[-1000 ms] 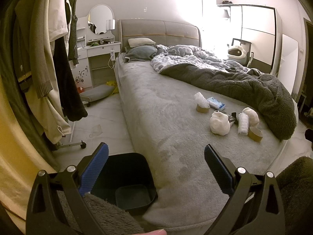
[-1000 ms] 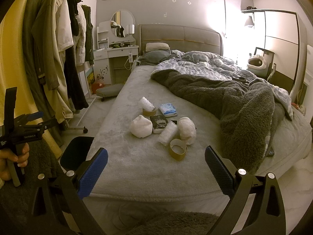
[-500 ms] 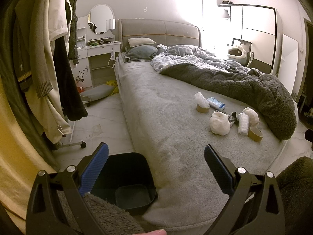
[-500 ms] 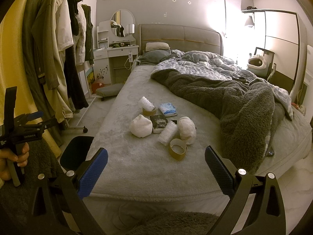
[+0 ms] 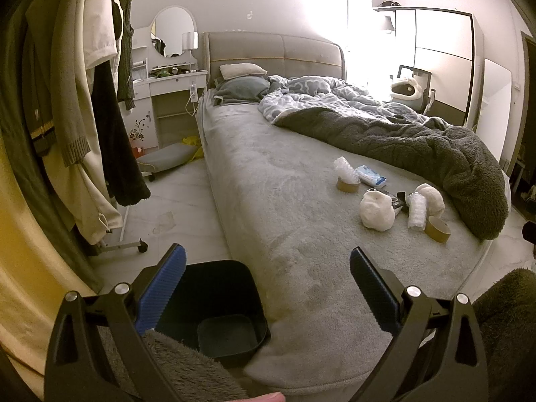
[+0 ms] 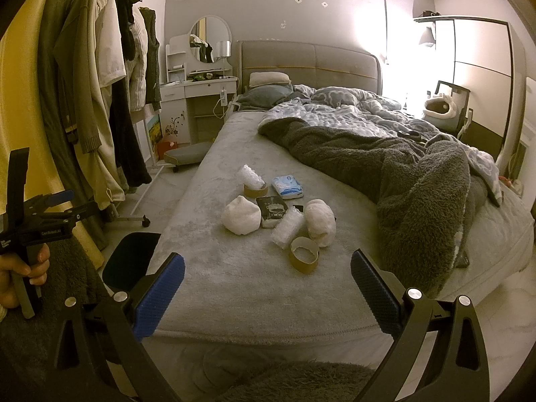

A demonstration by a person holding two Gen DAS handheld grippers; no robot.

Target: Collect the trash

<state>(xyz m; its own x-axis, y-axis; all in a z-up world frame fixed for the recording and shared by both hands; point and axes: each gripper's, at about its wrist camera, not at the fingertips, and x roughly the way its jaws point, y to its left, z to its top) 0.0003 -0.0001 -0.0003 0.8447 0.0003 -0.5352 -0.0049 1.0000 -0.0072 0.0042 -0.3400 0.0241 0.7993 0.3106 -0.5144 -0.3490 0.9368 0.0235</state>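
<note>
Trash lies in a cluster on the grey bed (image 6: pixel 207 268): two white crumpled wads (image 6: pixel 242 216) (image 6: pixel 321 217), a bubble-wrap roll (image 6: pixel 287 229), two cardboard tape rings (image 6: pixel 304 251) (image 6: pixel 255 190), a dark packet (image 6: pixel 272 209) and a blue-white tissue pack (image 6: pixel 287 187). The left wrist view shows the same wad (image 5: pixel 377 209) and ring (image 5: pixel 437 229) far to the right. A black bin (image 5: pixel 221 308) stands on the floor at the bed's near corner, just under my left gripper (image 5: pixel 268 288), which is open and holds nothing. My right gripper (image 6: pixel 268 289) is open too, short of the trash.
A dark fleece blanket (image 6: pixel 395 174) and patterned duvet (image 6: pixel 335 107) cover the bed's right side. A rack of hanging clothes (image 5: pixel 83 107) fills the left. A white dresser with mirror (image 5: pixel 174 77) and a low wheeled stool (image 5: pixel 165 159) stand beyond, with bare floor (image 5: pixel 174 221) between.
</note>
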